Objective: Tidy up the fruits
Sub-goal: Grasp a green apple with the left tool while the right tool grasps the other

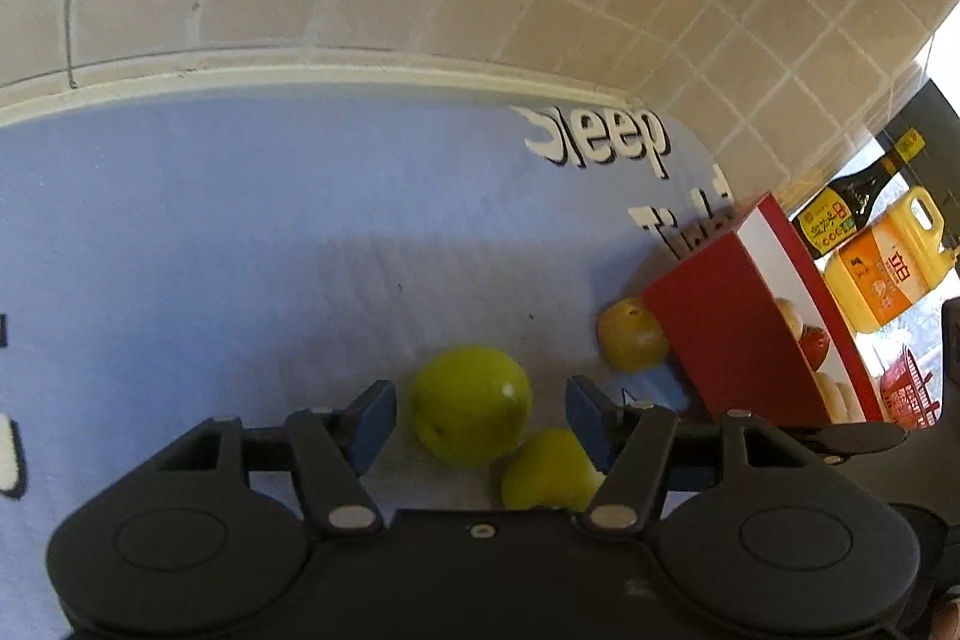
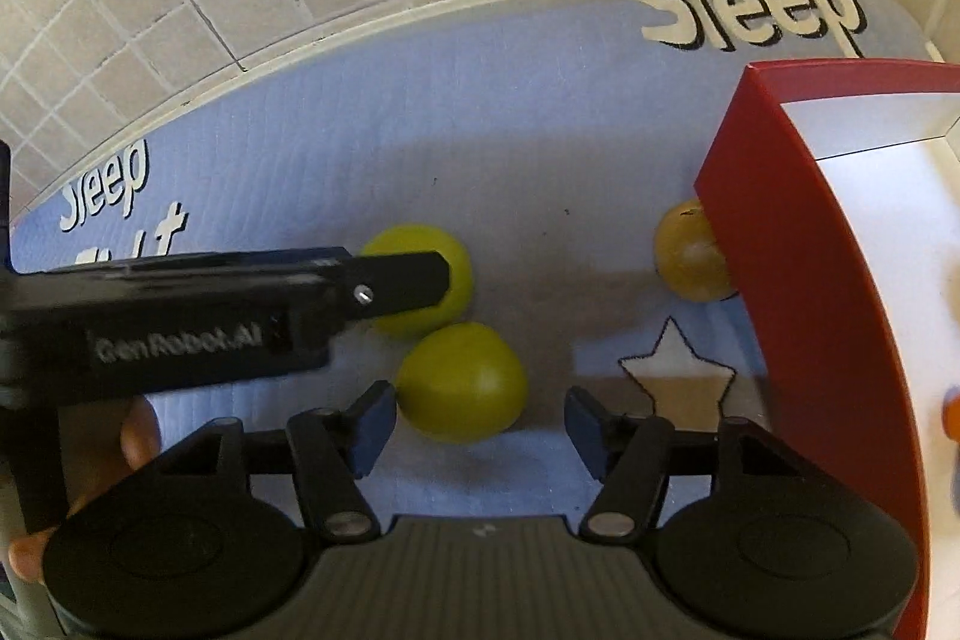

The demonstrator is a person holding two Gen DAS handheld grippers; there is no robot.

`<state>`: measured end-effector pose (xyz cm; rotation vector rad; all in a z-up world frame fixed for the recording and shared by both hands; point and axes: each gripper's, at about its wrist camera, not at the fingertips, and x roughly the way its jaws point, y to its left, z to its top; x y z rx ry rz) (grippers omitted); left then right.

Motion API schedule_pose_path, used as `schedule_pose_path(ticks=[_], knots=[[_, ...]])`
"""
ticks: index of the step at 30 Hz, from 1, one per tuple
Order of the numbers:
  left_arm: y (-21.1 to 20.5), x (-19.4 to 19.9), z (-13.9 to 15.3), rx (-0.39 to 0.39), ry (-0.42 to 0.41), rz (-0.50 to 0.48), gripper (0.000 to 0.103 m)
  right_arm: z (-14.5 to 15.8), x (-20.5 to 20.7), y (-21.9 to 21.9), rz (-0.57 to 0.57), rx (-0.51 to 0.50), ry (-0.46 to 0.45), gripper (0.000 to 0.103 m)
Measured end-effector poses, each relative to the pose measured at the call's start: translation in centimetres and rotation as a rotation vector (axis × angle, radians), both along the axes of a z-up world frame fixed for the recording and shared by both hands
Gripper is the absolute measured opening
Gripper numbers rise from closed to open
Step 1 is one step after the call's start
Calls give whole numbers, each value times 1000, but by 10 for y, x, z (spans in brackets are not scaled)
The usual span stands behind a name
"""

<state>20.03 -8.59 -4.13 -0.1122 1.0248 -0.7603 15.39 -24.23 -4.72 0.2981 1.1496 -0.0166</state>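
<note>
Left tongs (image 1: 480,421) hang spread in the left wrist view, one green fruit (image 1: 471,403) sitting untouched between the pads at bottom centre, a second green fruit (image 1: 549,469) tucked lower right under the right-hand pad, and a yellow fruit (image 1: 633,334) resting against the red box (image 1: 729,322) at right, which holds pale and red fruit. Over to the right wrist view: right tongs (image 2: 480,427) also spread, nearer green fruit (image 2: 461,381) just ahead, left of centre, untouched; the left tongs reach in from the left over the farther one (image 2: 420,274), so each hand looks lined up on its own fruit.
</note>
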Motion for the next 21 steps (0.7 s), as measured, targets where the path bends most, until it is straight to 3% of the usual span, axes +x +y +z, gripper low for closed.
schedule_pose_path(ticks=[12, 21], knots=[[-5, 2, -11, -22, 19, -6, 75, -8, 15, 2, 18, -17, 6, 65], [-8, 0, -12, -7, -1, -10, 67, -7, 16, 2, 26, -20, -9, 59]])
